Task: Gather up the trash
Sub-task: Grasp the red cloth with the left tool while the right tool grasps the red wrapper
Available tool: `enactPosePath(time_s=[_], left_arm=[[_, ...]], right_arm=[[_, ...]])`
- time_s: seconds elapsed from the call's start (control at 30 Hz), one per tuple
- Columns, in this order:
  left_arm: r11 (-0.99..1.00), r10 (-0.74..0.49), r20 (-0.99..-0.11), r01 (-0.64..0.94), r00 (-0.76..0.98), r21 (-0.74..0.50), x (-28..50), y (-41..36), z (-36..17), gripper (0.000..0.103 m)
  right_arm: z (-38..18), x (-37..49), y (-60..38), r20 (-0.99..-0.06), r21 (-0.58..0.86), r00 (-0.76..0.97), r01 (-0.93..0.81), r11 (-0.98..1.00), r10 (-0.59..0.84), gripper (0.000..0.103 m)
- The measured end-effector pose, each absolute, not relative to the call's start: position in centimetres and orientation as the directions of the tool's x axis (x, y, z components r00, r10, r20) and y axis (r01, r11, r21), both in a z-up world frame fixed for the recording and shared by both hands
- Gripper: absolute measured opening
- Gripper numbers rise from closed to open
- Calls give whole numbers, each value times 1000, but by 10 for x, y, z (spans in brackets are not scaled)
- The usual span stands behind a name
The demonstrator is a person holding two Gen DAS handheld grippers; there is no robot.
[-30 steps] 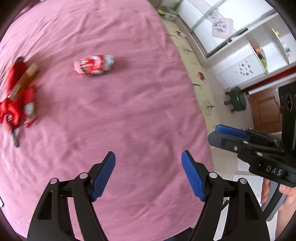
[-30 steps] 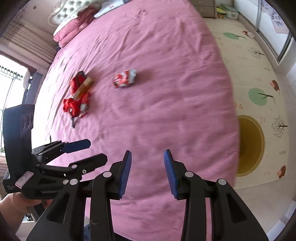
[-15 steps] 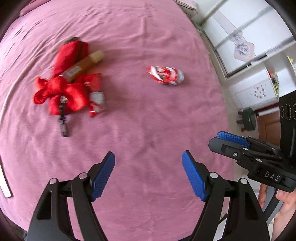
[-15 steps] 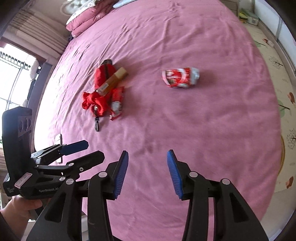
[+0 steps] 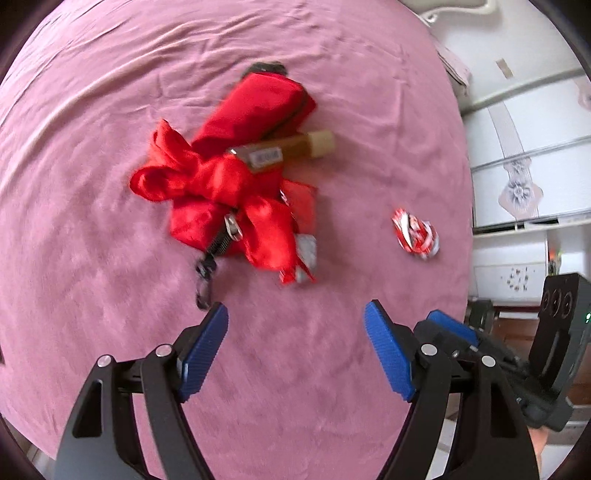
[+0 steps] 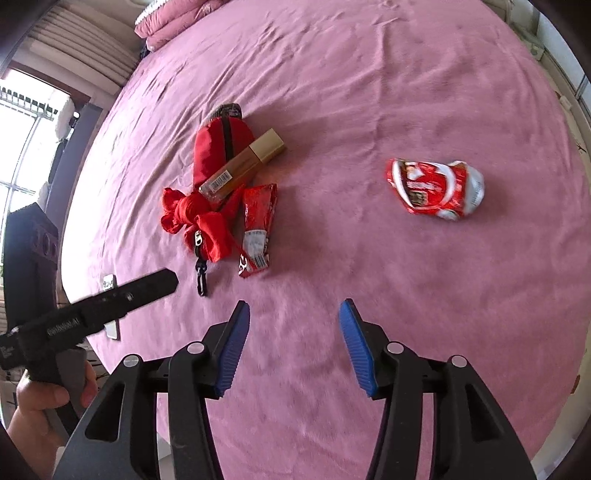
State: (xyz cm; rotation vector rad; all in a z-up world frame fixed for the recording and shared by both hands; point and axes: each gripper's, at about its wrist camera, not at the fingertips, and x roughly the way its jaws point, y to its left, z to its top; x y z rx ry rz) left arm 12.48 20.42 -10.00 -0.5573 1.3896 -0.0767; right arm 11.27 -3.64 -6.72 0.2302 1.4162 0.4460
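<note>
A crumpled red-and-white wrapper (image 6: pixel 436 190) (image 5: pixel 415 236) lies alone on the pink bed cover (image 6: pixel 369 74). To its left a flat red snack wrapper (image 6: pixel 258 225) (image 5: pixel 304 254) lies against a red pouch (image 6: pixel 218 147) (image 5: pixel 251 110) with ribbons and a black clip (image 6: pixel 201 277). A brown tube with a gold cap (image 6: pixel 243 166) (image 5: pixel 284 149) rests on the pouch. My left gripper (image 5: pixel 295 310) hangs open just short of the pile with nothing between its fingers. My right gripper (image 6: pixel 294 308) is apart from both wrappers; its jaws are opening and empty.
Pink pillows (image 6: pixel 173 22) are stacked at the far end of the bed. A small white object (image 6: pixel 110 284) lies by the bed's left edge. White cabinets (image 5: pixel 517 147) stand beyond the right side. A hand (image 6: pixel 33 406) holds the left gripper's handle.
Both grippers have moved over the bed toward the pile, which now looks larger and nearer. The right jaws stand wider. The left view has rolled.
</note>
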Motion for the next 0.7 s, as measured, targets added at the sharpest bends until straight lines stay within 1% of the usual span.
enactPosePath(time_s=[0.27,0.5,0.63,0.67,0.7], left_arm=[[858,-337,-923,-344,187,-383,160,230,-125,76],[828,-307,-938,-440,164,-348,191,247,-148,77],[822,-301,-943,-462,145,-333,202,250,-159,77],[823,-298,-944,-463,142,-330,204,250,-161,75],[829,-288,-948,-460,137,-318,206,249,-162,70]], right_arm=[[-93,141,-5,-899,424,40,-170,889,436,50],[-114,162,11,-900,428,9,-169,888,436,50],[-125,170,18,-900,432,-9,-165,887,437,50],[-127,172,20,-900,432,-13,-166,887,436,50],[-129,173,22,-901,429,-17,-169,887,433,50]])
